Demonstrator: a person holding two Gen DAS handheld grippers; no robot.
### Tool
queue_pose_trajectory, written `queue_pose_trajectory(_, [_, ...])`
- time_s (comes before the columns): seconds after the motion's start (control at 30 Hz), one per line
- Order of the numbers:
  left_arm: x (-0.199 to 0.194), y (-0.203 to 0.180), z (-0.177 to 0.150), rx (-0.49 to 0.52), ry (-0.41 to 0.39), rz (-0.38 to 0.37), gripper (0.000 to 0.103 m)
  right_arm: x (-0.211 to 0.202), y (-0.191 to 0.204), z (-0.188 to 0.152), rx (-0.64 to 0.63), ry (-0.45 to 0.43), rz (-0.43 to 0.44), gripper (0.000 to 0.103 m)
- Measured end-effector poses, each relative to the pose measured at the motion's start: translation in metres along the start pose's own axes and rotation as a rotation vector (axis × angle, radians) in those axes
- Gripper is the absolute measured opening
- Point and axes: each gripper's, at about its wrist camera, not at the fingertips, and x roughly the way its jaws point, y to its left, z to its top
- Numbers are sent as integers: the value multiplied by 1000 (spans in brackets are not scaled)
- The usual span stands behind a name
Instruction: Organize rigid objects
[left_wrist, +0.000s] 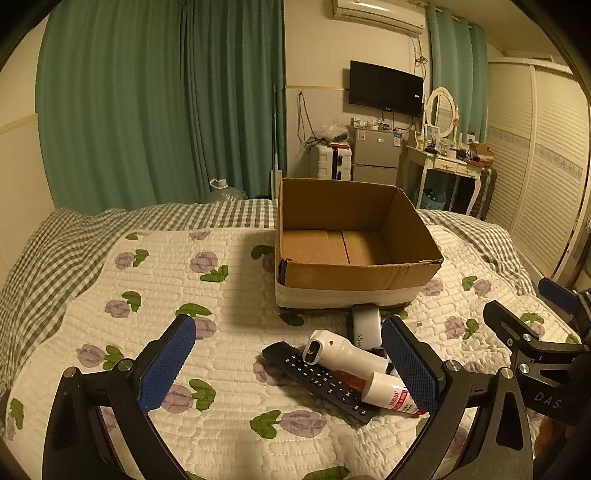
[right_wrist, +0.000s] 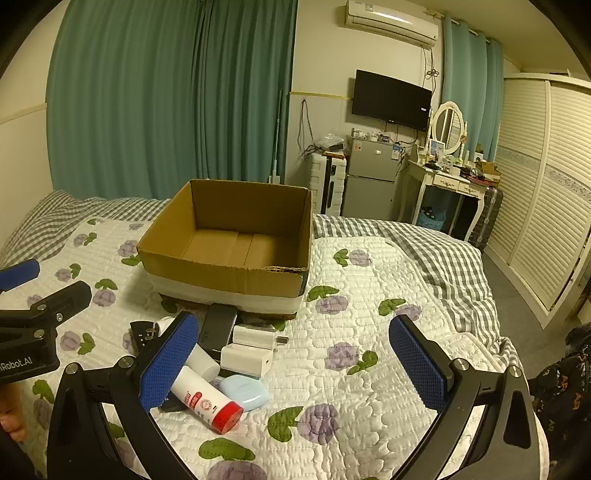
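Observation:
An open, empty cardboard box (left_wrist: 354, 275) (right_wrist: 221, 273) stands on the quilted bed. In front of it lies a pile: a black remote (left_wrist: 317, 380), a white handheld device (left_wrist: 343, 354), a white bottle with a red cap (left_wrist: 391, 397) (right_wrist: 207, 400), white chargers (right_wrist: 247, 360) (right_wrist: 255, 336), a dark power bank (right_wrist: 219, 328) (left_wrist: 365, 328) and a light blue case (right_wrist: 245, 391). My left gripper (left_wrist: 295, 365) is open, hovering over the pile. My right gripper (right_wrist: 295, 362) is open and empty, to the right of the pile.
The floral quilt (left_wrist: 184, 280) covers a checked bedspread (right_wrist: 424, 243). Green curtains (left_wrist: 147, 110), a fridge (right_wrist: 369, 184), a dressing table (right_wrist: 443, 181) and a louvred wardrobe (right_wrist: 546, 184) stand beyond the bed.

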Motion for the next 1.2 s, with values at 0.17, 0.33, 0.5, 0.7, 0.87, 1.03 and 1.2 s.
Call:
queue_pose_trajectory(0.17, [1,1,-1,-1,-1,-2,103,1,0,0,2,3,4,103])
queue_pose_trajectory(0.33, [3,2,-1,-4,0,-2,103,3,1,0,3,11,9,103])
queue_pose_trajectory(0.5, [2,0,-2,3,1,-13,103,2,2,-1,0,7,15,103])
queue_pose_trajectory(0.7, [4,0,-2,1,-1,-9,103,2,1,-2,3,8,19,103])
queue_pose_trajectory(0.87, [1,0,-2,-4,-4,-3,103,2,1,-1,4,9,20,103])
queue_pose_trajectory(1.03, [1,0,-3,-8,-3,0,103,3,3,-1,-1,13,20,103])
queue_pose_trajectory(1.2, [-1,1,-3,-10,-4,4,103,3,3,-2,-2,13,26,103])
